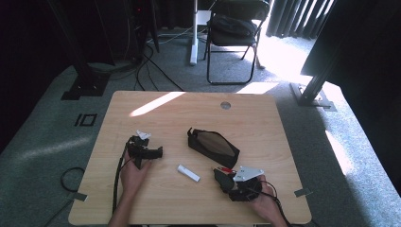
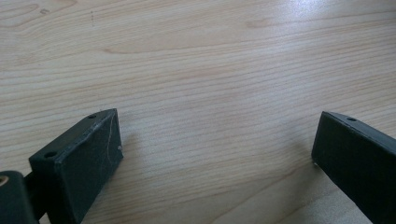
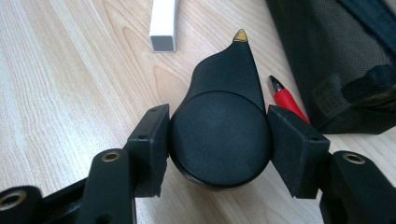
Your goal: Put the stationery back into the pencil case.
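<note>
My right gripper point(image 3: 217, 133) is shut on a black teardrop-shaped object point(image 3: 224, 84) with a round body and a small yellow tip; its pads press both sides of the round body, just above the table. In the high view this gripper point(image 1: 223, 179) is at the front right, near a black mesh pouch point(image 1: 213, 144). A red pen point(image 3: 288, 101) lies beside the held object, against the pouch point(image 3: 336, 51). A white stick point(image 1: 188, 173) lies at the centre front and also ahead of the jaws point(image 3: 163, 23). My left gripper point(image 1: 152, 152) rests at the left, open over bare wood point(image 2: 215, 144).
The wooden table point(image 1: 265, 118) has a round grommet point(image 1: 225, 105) near its far edge. A folding chair point(image 1: 234, 33) and cables stand on the carpet beyond. A strip of sunlight crosses the far left of the tabletop.
</note>
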### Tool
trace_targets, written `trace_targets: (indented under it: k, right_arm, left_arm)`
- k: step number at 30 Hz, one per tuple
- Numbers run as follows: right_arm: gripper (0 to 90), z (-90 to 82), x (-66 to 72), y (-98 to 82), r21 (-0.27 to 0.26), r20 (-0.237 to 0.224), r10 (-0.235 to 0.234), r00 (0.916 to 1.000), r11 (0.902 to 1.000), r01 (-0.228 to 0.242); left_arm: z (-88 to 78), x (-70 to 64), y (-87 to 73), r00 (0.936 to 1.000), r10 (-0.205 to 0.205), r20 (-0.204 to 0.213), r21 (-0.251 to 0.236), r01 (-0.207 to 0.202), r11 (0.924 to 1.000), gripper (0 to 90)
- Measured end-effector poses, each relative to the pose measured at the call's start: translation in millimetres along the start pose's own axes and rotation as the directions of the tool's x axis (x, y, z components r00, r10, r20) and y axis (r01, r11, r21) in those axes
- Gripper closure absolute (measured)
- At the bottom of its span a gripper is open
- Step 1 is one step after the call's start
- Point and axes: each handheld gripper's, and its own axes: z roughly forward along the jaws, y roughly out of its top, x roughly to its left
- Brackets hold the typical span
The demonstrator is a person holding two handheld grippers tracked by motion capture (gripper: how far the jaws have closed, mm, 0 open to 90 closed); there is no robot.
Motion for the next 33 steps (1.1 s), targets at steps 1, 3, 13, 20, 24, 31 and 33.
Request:
trace_targets:
  k: [1,3,13,20,24,31,33]
  right_arm:
    - [41.8,-1.2,-0.4,0.4,-0.005,0.001,-0.003,1.0000,1.0000,0.003]
    - [41.8,-4.4,-0.9,1.6,-0.014,0.008,-0.005,1.0000,0.9999,0.005]
    - [41.8,-13.0,0.1,5.1,-0.037,0.013,-0.005,0.9999,0.9993,0.006]
    - [41.8,-19.6,-0.6,7.9,-0.055,0.022,-0.006,0.9997,0.9985,0.007]
    - [41.8,-22.9,0.0,9.8,-0.063,0.026,-0.011,0.9996,0.9980,0.013]
    - [41.8,-29.3,0.1,13.7,-0.073,0.037,-0.018,0.9992,0.9971,0.021]
    - [41.8,-30.5,0.0,14.8,-0.075,0.038,-0.020,0.9991,0.9969,0.023]
  left_arm:
    - [0.0,0.0,0.0,1.0000,0.000,0.000,0.000,0.000,1.0000,2.0]
    - [0.0,0.0,0.0,1.0000,0.000,0.000,0.000,0.000,1.0000,2.0]
    - [0.0,0.0,0.0,1.0000,0.000,0.000,0.000,0.000,1.0000,2.0]
    - [0.0,0.0,0.0,1.0000,0.000,0.000,0.000,0.000,1.0000,2.0]
    - [0.0,0.0,0.0,1.0000,0.000,0.000,0.000,0.000,1.0000,2.0]
    - [0.0,0.0,0.0,1.0000,0.000,0.000,0.000,0.000,1.0000,2.0]
    - [0.0,0.0,0.0,1.0000,0.000,0.000,0.000,0.000,1.0000,2.0]
